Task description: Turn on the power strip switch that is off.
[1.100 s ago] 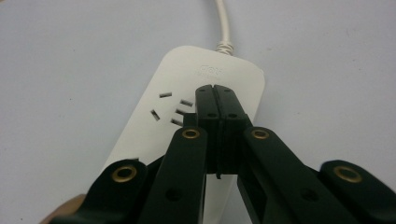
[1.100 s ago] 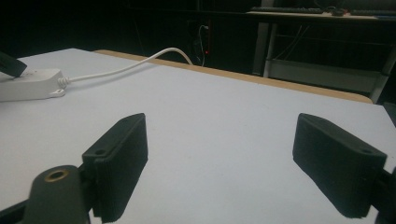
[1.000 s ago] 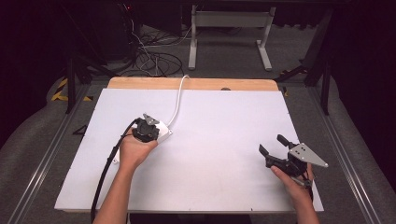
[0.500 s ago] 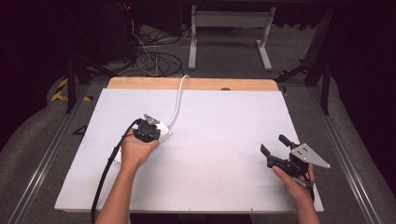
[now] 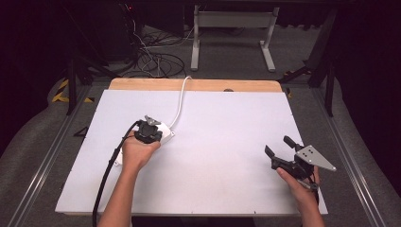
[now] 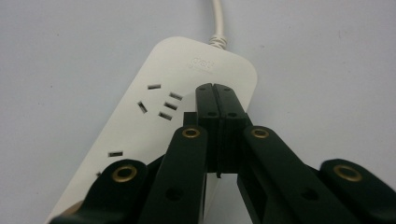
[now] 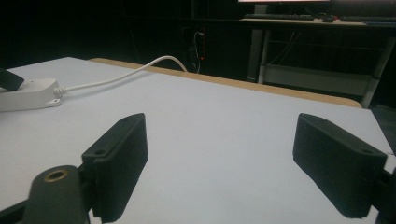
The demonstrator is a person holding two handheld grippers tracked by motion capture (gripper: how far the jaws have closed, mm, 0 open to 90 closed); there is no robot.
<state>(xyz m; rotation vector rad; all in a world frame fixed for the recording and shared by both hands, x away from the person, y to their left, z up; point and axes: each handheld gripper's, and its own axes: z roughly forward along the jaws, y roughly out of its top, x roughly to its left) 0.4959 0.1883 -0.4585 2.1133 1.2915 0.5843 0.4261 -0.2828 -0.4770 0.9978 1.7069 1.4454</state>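
Observation:
A white power strip [image 6: 154,116] lies on the white table [image 5: 227,123], left of centre, with its white cord [image 5: 179,101] running off the far edge. My left gripper [image 5: 152,126] rests on top of the strip [image 5: 163,131]. In the left gripper view its jaws are pressed together, tips [image 6: 215,93] over the strip's sockets, with nothing between them. My right gripper [image 5: 279,145] hovers low over the table's right front, with its jaws wide apart and nothing between them. In the right gripper view [image 7: 229,158] the strip [image 7: 28,93] and cord [image 7: 116,77] lie far off to the left.
A wooden strip [image 5: 198,85] borders the table's far edge. Behind it stand a metal frame [image 5: 231,28] and tangled floor cables [image 5: 156,56]. The left gripper's black cable [image 5: 106,175] trails off the front edge.

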